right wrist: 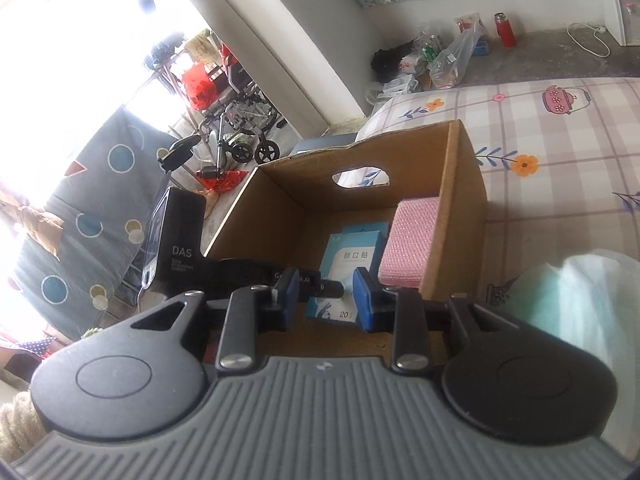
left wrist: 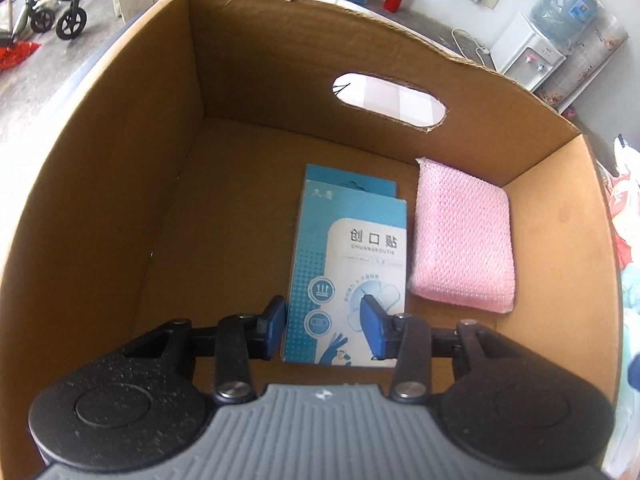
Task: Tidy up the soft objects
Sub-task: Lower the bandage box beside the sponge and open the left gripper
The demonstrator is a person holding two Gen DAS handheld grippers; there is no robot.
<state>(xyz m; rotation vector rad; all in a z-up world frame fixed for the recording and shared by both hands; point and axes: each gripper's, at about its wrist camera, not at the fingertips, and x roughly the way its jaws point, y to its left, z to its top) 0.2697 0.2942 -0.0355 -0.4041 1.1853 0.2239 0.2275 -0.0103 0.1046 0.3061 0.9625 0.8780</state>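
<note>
An open cardboard box [left wrist: 120, 208] with a handle cut-out stands on a bed; it also shows in the right wrist view [right wrist: 464, 200]. On its floor lie a blue bandage packet [left wrist: 352, 248] and, to its right, a pink sponge cloth [left wrist: 464, 240]; both also show in the right wrist view, the packet [right wrist: 352, 256] and the cloth [right wrist: 412, 240]. My left gripper [left wrist: 324, 330] hovers open inside the box just above the packet's near end, holding nothing. My right gripper [right wrist: 326, 300] is open and empty over the box's near edge, behind the left gripper's black body [right wrist: 180, 240].
The box sits on a checked floral bedsheet [right wrist: 560, 140]. A pale green and white soft bundle [right wrist: 580, 300] lies at the right. A fuzzy beige item [right wrist: 20, 424] is at the bottom left. A wheelchair [right wrist: 240, 128], bags and a red flask [right wrist: 506, 30] stand beyond.
</note>
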